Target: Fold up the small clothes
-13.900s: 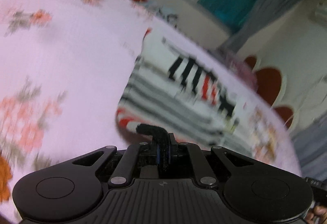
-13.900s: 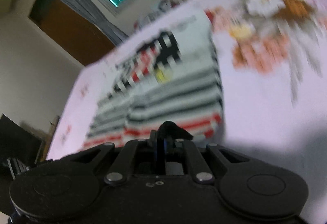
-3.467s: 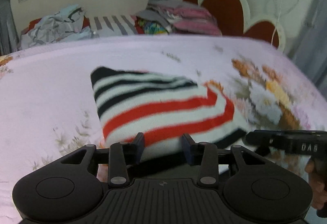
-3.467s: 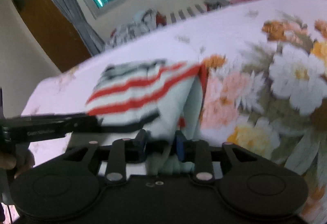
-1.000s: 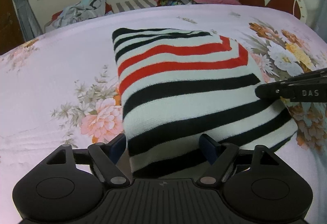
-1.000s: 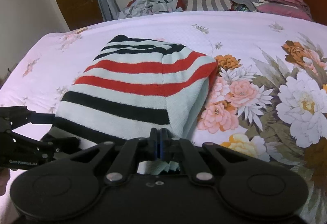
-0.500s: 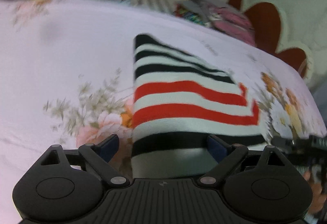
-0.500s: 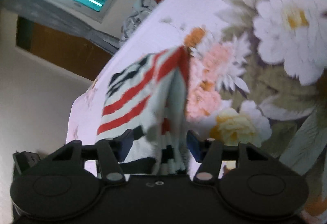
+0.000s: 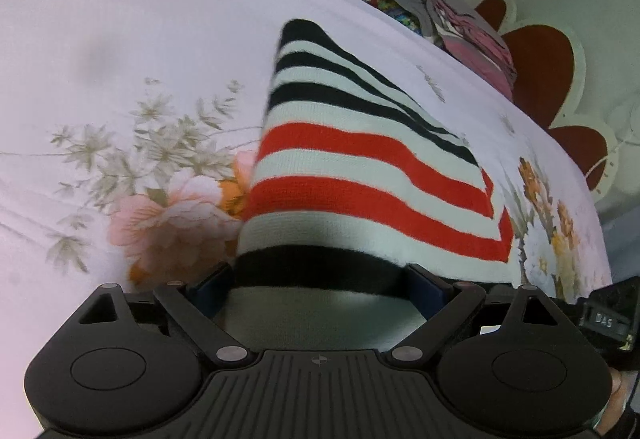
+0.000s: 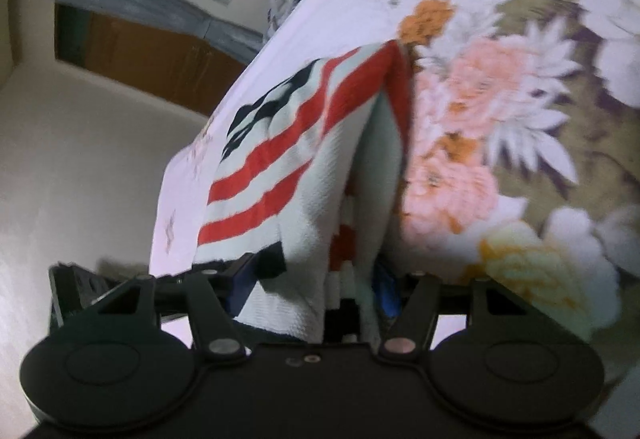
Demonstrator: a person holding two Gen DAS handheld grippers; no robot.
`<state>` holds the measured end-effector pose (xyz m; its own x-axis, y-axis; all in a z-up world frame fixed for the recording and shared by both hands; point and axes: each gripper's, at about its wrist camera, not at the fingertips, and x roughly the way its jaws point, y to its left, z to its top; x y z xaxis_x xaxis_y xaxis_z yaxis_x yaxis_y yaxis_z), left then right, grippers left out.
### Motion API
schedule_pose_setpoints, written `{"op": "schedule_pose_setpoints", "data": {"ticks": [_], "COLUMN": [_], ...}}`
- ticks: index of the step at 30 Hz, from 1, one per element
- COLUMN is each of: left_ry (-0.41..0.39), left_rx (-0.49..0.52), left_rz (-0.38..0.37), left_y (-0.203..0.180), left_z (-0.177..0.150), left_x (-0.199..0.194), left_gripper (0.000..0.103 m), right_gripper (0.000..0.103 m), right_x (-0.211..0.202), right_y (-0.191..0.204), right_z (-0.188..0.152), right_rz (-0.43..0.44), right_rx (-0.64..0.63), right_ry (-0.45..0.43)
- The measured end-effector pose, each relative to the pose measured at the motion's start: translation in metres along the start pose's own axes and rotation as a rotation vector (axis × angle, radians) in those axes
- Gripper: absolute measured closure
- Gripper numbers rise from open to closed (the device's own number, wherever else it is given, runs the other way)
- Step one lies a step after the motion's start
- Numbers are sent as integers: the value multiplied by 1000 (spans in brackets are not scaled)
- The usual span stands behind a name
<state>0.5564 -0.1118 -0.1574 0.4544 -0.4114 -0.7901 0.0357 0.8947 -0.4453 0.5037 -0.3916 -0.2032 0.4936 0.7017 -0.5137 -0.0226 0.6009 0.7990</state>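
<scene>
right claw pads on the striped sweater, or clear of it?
Cannot tell. In the right wrist view the striped sweater lies between the opening right claw fingers, but blur hides any gap at the pads.

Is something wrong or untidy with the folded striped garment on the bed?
Mostly tidy. The striped garment lies folded on the floral bedsheet. One oddity: in the right wrist view its side edge gapes, so the layers are not flush and inner stripes show. No damage is visible.
</scene>
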Motion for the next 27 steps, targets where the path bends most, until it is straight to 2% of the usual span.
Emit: {"op": "schedule_pose_setpoints", "data": {"ticks": [1,4,6,9,12,14,17,20,23,27], "left_ry": [6,9,7,26,20,6,-18,-43,-55,-80], "left_rx": [17,67,89,61,101,166,278,397,457,516], "left_rz": [11,44,49,16,36,56,98,141,148,151], "left_y": [-4,-12,-12,-9,-18,-27,-43,-57,-61,-61], "left_z": [1,6,9,13,16,15,15,13,12,14], "left_x": [2,3,2,10,16,13,5,-3,-10,-29], "left_gripper": [12,12,12,12,13,26,39,46,48,49], "right_gripper": [42,54,53,52,55,61,67,69,70,71], "right_x": [1,-5,-9,-8,0,1,4,5,2,0], "right_y": [3,6,3,5,20,35,59,85,107,141], "right_z": [1,2,1,3,8,5,-2,-12,-27,-38], "right_rz": [-11,-51,-49,-57,-135,-222,-323,-419,-497,-524], "right_rx": [-11,-30,-17,-6,-35,-95,-177,-258,-330,-395], "right_ry": [1,3,0,7,4,3,-15,-54,-94,-130]}}
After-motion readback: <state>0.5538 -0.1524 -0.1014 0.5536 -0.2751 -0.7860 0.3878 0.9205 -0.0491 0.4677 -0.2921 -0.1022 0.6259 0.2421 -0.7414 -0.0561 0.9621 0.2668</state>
